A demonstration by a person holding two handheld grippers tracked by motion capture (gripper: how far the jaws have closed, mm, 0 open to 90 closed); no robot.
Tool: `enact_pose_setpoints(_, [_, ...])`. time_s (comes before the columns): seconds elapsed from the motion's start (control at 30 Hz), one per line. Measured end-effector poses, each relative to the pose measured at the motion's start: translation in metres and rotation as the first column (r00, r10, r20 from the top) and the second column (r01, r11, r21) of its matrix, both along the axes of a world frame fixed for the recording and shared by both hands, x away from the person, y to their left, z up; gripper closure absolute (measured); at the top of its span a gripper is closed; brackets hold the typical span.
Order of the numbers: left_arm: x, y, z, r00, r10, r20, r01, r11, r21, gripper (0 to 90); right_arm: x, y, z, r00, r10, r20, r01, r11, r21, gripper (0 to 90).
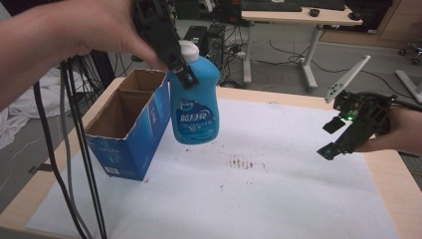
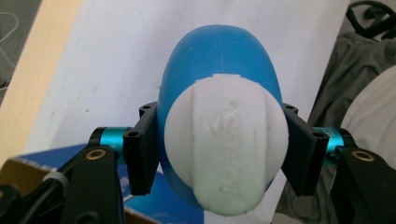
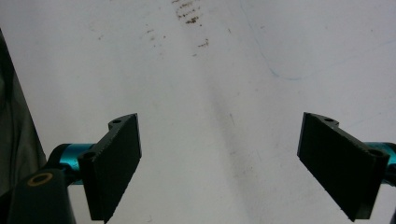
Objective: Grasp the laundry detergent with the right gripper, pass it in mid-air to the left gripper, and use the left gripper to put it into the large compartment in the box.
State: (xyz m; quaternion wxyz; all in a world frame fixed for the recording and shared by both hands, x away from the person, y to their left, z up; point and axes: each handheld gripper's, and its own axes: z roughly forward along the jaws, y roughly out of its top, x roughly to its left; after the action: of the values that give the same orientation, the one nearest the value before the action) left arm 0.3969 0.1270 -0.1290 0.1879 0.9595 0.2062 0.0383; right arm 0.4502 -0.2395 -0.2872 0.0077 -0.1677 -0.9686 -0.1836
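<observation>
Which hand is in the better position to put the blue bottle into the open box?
Left. The left gripper already clamps the blue bottle by its neck, hanging right beside the open box. The right gripper is open, empty and far across the table.

Left forearm comes in from the upper left of the high view, hand (image 1: 107, 30) wrapped round the black two-jaw left gripper (image 1: 181, 69), pointing down. Jaws clamped tight either side of something up at its top, pads pressing from both sides. Black cables trail down off it. Over on the right, right hand (image 1: 393, 134) carries the right gripper (image 1: 333, 139), probably tilted down toward the left, jaws spread wide apart, nothing between them.
</observation>
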Motion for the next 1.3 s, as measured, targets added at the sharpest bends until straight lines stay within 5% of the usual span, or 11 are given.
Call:
enact_pose_setpoints(0.17, [-0.001,0.022,0.012,0.9962,0.085,0.018,-0.085,0.9963,-0.008,38.3,0.003,-0.009,-0.001,0.9995,-0.032,-0.005,0.032,0.999,0.003,13.2])
enact_pose_setpoints(0.43, [-0.001,0.057,0.028,0.9745,0.220,0.046,-0.219,0.9755,-0.025,38.4,0.005,-0.019,0.002,0.9981,-0.061,-0.007,0.061,0.998,0.021,13.2])
enact_pose_setpoints(0.47, [-0.001,0.067,0.032,0.9651,0.257,0.053,-0.255,0.9663,-0.037,38.4,0.006,-0.020,0.001,0.9981,-0.061,-0.005,0.061,0.998,0.022,13.3])
enact_pose_setpoints(0.5, [-0.001,0.067,0.032,0.9651,0.257,0.053,-0.255,0.9663,-0.037,38.4,0.006,-0.021,0.001,0.9978,-0.066,-0.006,0.066,0.998,0.020,13.2])
enact_pose_setpoints(0.57, [-0.001,0.085,0.036,0.9475,0.313,0.066,-0.311,0.9496,-0.036,38.4,0.006,-0.023,0.001,0.9975,-0.071,-0.009,0.071,0.997,0.020,13.2])
enact_pose_setpoints(0.83, [-0.001,0.105,0.034,0.9261,0.370,0.074,-0.370,0.9290,-0.018,38.4,0.010,-0.029,0.004,0.9964,-0.085,-0.002,0.085,0.996,0.027,13.2])
enact_pose_setpoints(1.1, [0.001,0.126,0.029,0.8864,0.456,0.083,-0.457,0.8892,0.005,38.4,0.012,-0.032,0.003,0.9960,-0.089,-0.002,0.089,0.996,0.028,13.2])
enact_pose_setpoints(1.3, [0.003,0.131,0.021,0.8698,0.487,0.080,-0.490,0.8713,0.026,38.4,0.013,-0.033,0.003,0.9960,-0.089,-0.004,0.089,0.996,0.030,13.3])
